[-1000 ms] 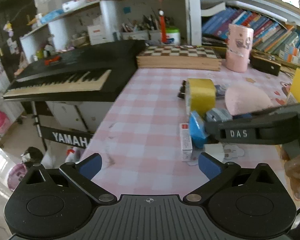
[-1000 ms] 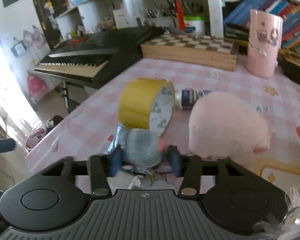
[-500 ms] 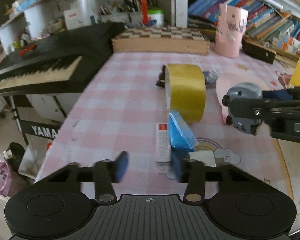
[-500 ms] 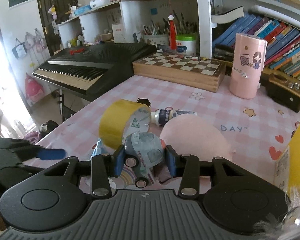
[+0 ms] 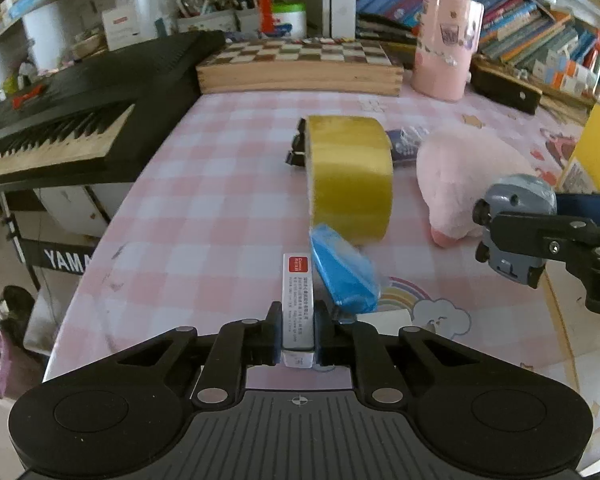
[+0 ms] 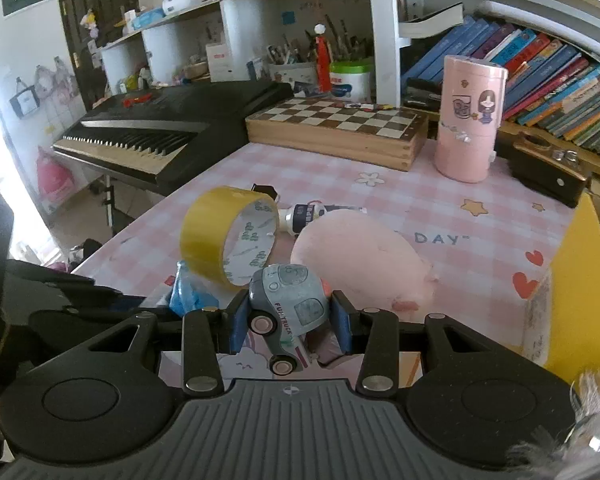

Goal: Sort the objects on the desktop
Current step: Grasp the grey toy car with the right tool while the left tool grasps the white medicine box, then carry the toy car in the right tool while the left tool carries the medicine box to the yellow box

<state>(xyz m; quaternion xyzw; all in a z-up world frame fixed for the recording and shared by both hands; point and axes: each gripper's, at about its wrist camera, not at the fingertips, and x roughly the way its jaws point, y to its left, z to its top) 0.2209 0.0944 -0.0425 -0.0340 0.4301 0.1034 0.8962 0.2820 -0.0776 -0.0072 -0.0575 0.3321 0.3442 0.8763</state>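
My left gripper [image 5: 296, 330] is shut on a narrow white box with a red label [image 5: 297, 296] that lies on the pink checked table [image 5: 204, 216]. A blue packet [image 5: 342, 270] leans beside it, against a yellow tape roll [image 5: 350, 174]. My right gripper [image 6: 290, 322] is shut on a grey toy truck [image 6: 288, 308] and holds it above the table; both show at the right of the left wrist view, the truck [image 5: 514, 216] in the air. A pink plush toy [image 6: 356, 258] lies behind it, next to a small white bottle [image 6: 304, 214].
A wooden chessboard box [image 6: 336, 128], a pink cylinder [image 6: 470, 118] and a black case [image 6: 544, 164] stand at the back. A black keyboard [image 6: 172, 124] is off the table's left edge. A yellow box [image 6: 576, 276] stands at the right. Bookshelves are behind.
My left gripper moved forward and closed on the white box. My right gripper lifted the toy truck higher and to the right.
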